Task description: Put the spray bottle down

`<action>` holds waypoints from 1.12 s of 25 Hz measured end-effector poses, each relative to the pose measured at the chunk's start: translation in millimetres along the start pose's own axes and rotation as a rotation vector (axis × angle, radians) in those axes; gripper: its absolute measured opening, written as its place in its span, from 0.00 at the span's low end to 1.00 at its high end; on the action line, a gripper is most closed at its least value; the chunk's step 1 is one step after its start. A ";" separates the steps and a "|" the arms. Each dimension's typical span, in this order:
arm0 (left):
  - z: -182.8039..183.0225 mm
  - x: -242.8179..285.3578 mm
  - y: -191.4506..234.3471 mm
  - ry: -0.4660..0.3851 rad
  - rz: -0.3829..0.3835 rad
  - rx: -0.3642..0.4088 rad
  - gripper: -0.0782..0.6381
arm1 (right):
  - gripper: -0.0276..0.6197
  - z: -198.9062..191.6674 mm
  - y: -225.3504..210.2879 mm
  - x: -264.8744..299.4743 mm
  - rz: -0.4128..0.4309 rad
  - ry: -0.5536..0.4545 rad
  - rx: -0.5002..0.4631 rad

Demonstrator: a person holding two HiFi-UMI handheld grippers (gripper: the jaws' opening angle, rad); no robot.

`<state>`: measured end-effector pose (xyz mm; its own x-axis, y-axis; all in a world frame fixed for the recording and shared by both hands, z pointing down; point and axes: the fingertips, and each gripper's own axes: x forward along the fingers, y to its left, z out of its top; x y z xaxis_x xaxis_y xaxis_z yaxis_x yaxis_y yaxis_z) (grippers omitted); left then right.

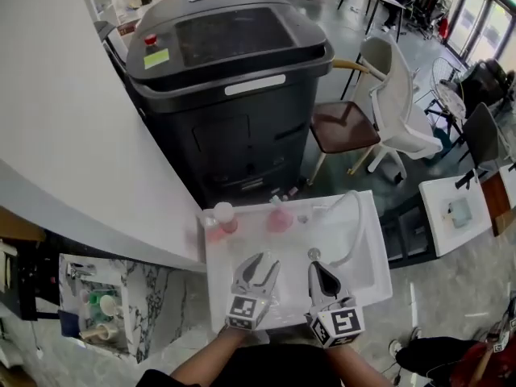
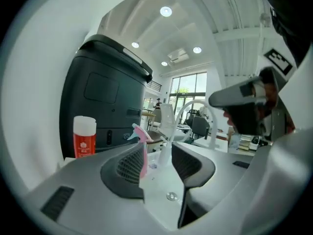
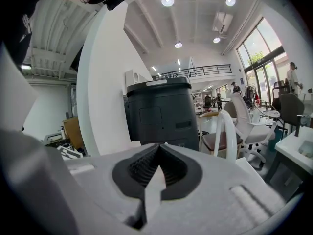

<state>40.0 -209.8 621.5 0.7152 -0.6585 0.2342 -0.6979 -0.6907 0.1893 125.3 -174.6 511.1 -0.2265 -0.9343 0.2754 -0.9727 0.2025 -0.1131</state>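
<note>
Sink [image 1: 364, 274]: white, in the low middle of the head view; all places below are given from it.
Spray bottle [image 1: 279, 218]: pink; it stands on the far rim of the sink, about at the middle of that rim. No tool touches it.
Left tool [image 1: 263, 264]: over the near left part of the sink, well apart from the spray bottle. It is released: the two jaws stand apart with nothing between them. In the left gripper view the pink spray head shows beyond the left jaw, not inside the gap.
Right tool [image 1: 316, 269]: over the near middle of the sink, just beside the left tool. It is clenched: the jaws meet at their tips and hold nothing.
Red bottle [image 1: 223, 216]: it has a white cap and stands at the far left corner of the sink, near the spray bottle.
Faucet [image 1: 357, 224]: white and curved; it rises at the right part of the sink and bends toward the far rim.
Machine [image 1: 234, 95]: big and dark, directly behind the sink.
Chair [image 1: 387, 95]: white with a brown seat, behind the sink to the right.
Wall [image 1: 64, 135]: white and curved, behind the sink to the left.
Arms [image 1: 211, 363]: bare forearms reach the tools from the near side of the sink.
</note>
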 end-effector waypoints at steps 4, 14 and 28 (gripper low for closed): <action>12.9 -69.1 -20.9 0.022 -0.021 0.011 0.19 | 0.04 -22.1 42.9 -31.9 -0.006 0.004 -0.011; 23.2 -191.8 -56.6 0.010 -0.054 0.013 0.15 | 0.04 -66.6 120.6 -102.2 -0.088 0.058 0.009; 56.6 -174.3 -76.1 -0.004 -0.014 0.084 0.15 | 0.04 -35.1 95.1 -116.6 -0.064 0.018 -0.031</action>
<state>-29.5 -59.3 512.4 0.7252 -0.6497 0.2281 -0.6824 -0.7223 0.1122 57.5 -36.2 501.8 -0.1644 -0.9402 0.2985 -0.9863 0.1517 -0.0656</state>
